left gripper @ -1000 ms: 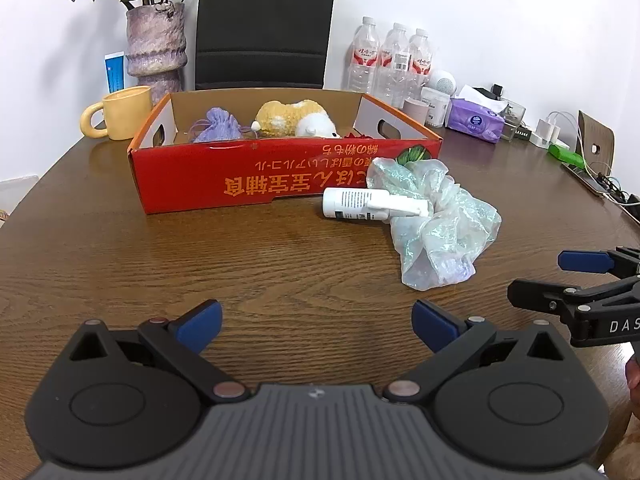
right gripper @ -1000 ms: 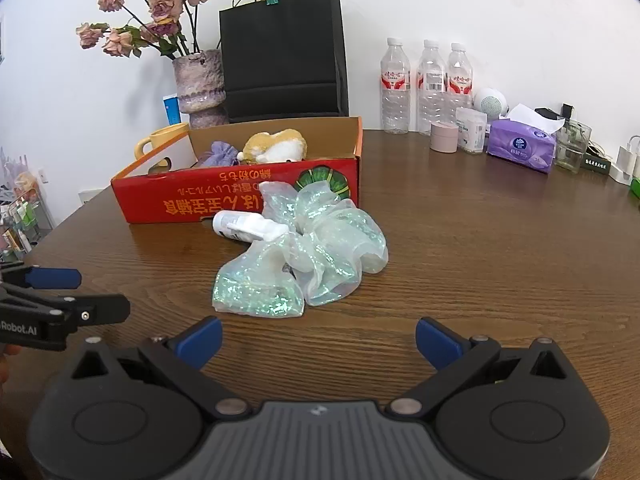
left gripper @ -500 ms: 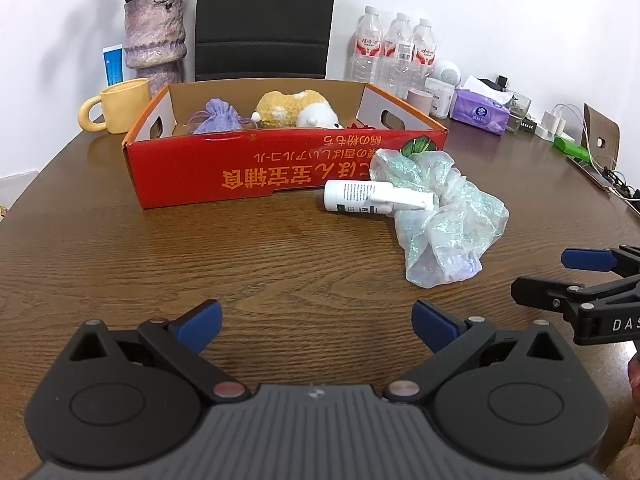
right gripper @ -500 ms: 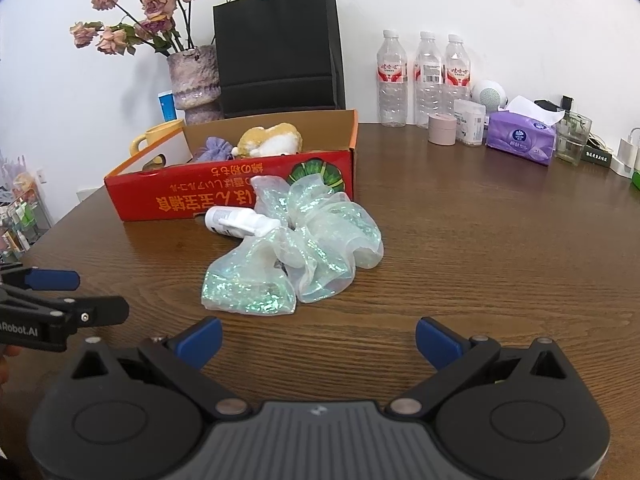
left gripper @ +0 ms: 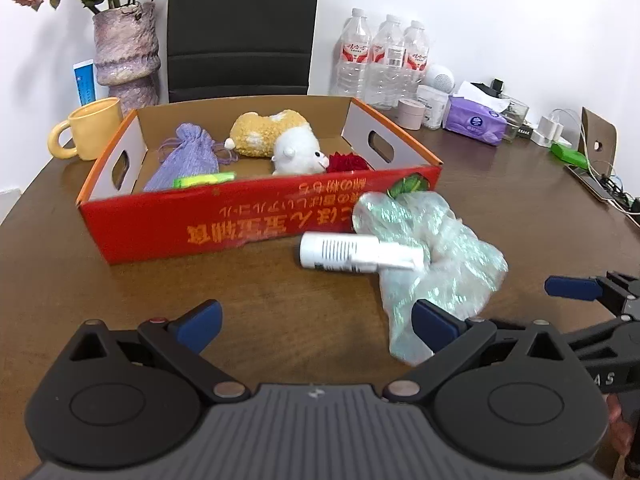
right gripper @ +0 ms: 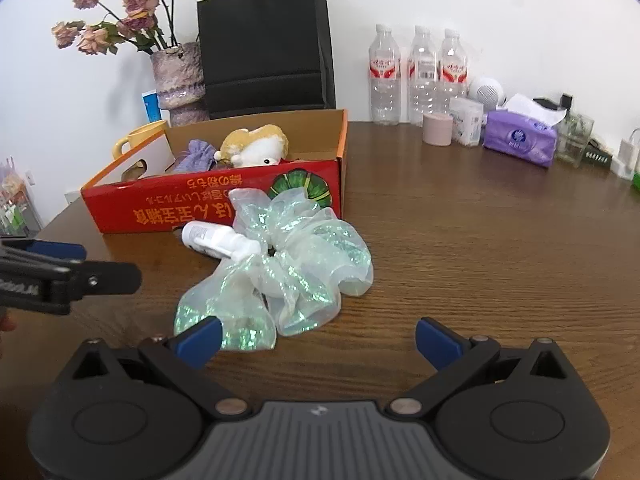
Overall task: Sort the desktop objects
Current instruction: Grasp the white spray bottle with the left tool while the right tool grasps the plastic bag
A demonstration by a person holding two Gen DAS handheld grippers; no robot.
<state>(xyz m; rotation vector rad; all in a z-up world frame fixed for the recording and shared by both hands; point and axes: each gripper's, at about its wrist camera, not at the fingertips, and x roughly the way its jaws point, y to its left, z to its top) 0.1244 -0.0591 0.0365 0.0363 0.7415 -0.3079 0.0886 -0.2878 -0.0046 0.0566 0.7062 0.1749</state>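
Note:
A red cardboard box stands on the brown table and holds a plush toy, a purple pouch, a green item and a red item. A white spray bottle lies in front of the box, against an iridescent green scrunchie. My left gripper is open and empty, short of the bottle. My right gripper is open and empty, just short of the scrunchie.
A yellow mug, a vase of flowers and a black bag stand behind the box. Water bottles, a pink jar, a purple tissue pack and cables are at the back right.
Both grippers have moved forward toward the bottle and scrunchie and risen, so more of the box's inside shows. Both stay open.

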